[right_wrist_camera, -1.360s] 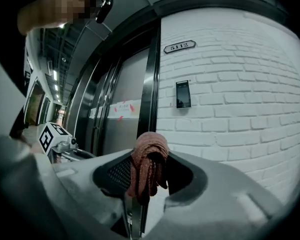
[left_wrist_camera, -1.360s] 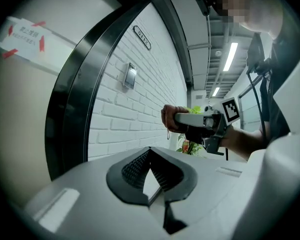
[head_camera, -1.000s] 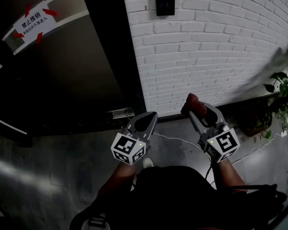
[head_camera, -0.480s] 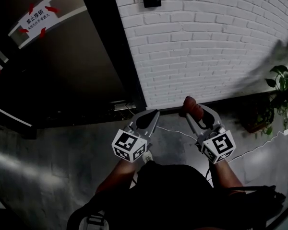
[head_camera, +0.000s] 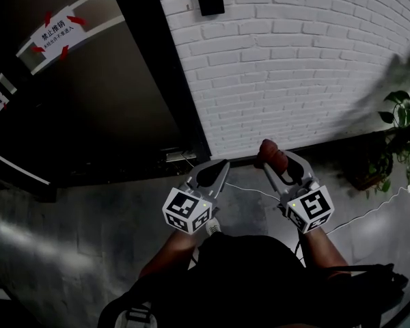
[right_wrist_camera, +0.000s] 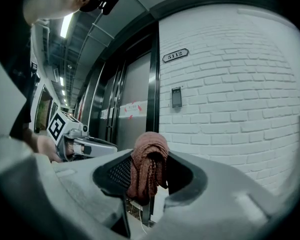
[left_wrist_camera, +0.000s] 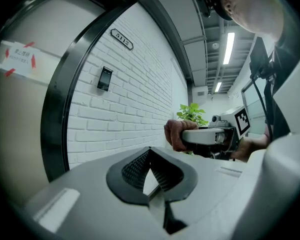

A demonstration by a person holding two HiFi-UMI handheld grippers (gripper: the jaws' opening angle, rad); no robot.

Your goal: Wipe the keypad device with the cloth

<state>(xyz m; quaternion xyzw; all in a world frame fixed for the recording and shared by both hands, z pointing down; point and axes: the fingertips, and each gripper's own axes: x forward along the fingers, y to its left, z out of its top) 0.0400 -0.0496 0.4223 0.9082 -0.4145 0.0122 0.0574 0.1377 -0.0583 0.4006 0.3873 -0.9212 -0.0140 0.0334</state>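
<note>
Cloth (head_camera: 272, 154), reddish-brown and bunched into a wad, sat clamped between the jaws of the right gripper (right_wrist_camera: 149, 159). Its folds rose above the jaw tips and hung down between the dark pads. The keypad device (right_wrist_camera: 176, 97), a small dark panel, was mounted on the white brick wall (head_camera: 314, 60) near that wall's left edge, just beside the black door frame (head_camera: 160, 67). It stood well apart from the cloth, above it and slightly right in the right gripper view, and at the top edge of the head view. A number plate (right_wrist_camera: 175, 55) hung higher on the same wall.

The right gripper was held out low in front of the person, pointing toward the foot of the wall, with a bare forearm behind its marker cube. The left gripper (head_camera: 223, 164) was held near it at about the same height, angled inward toward the wall. Its jaws met tip to tip with nothing between them.

Left of the frame stood a dark door (head_camera: 89, 101) bearing a white sign (head_camera: 52, 31) with red marks. A thin cable (head_camera: 253, 191) lay on the grey floor (head_camera: 68, 224), and a green plant (head_camera: 404, 125) stood at the wall's right end.
</note>
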